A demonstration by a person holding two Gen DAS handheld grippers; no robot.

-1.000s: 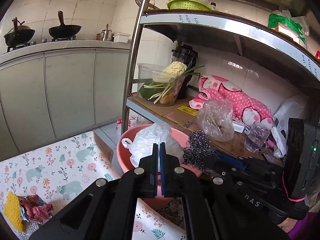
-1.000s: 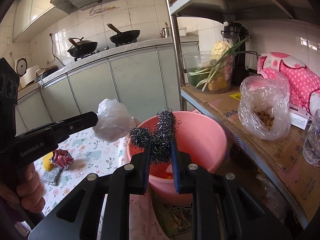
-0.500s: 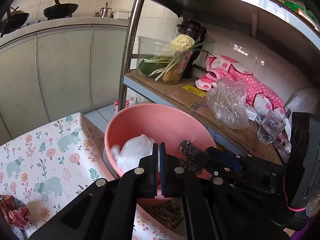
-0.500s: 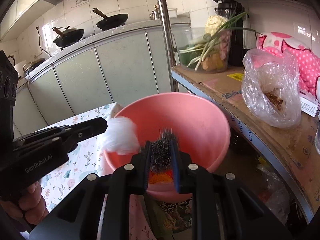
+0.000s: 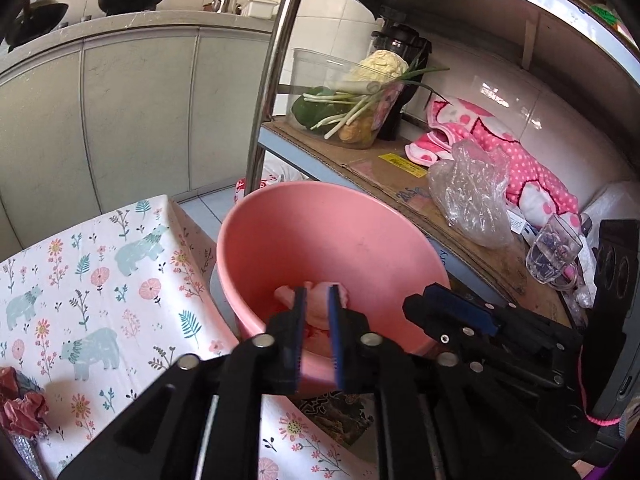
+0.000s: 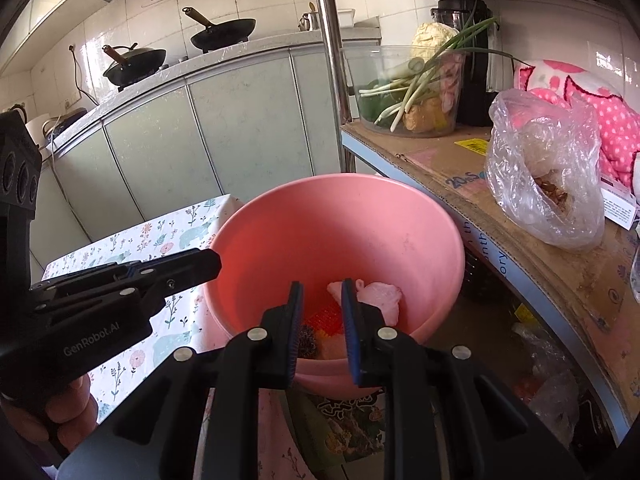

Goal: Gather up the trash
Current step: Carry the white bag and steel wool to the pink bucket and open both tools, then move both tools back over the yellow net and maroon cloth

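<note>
A pink basin (image 5: 320, 240) (image 6: 340, 220) stands below both grippers, beside the floral-clothed table (image 5: 100, 280). My left gripper (image 5: 317, 300) (image 6: 214, 262) hangs over the basin's near rim; its jaws are opening and nothing sits between the pads. The white plastic bag (image 5: 316, 312) (image 6: 380, 300) lies loose in the basin. My right gripper (image 6: 321, 292) (image 5: 416, 308) is also over the basin, jaws opening, with nothing held. The steel-wool scourer (image 6: 306, 336) lies on the basin's bottom next to an orange-red scrap (image 6: 326, 316). Crumpled red paper (image 5: 20, 412) rests on the table at the far left.
A metal shelf post (image 5: 272, 80) rises just behind the basin. The cardboard-lined shelf (image 6: 500, 208) to the right carries a clear bag (image 6: 548, 184), a tub of vegetables (image 6: 408, 92), a glass mug (image 5: 554, 248) and a pink dotted cloth (image 5: 520, 160). A hand (image 6: 60, 412) holds the left gripper.
Both grippers came down over the basin and their jaws parted. The plastic bag left the left gripper and the steel wool left the right; both now lie in the basin.
</note>
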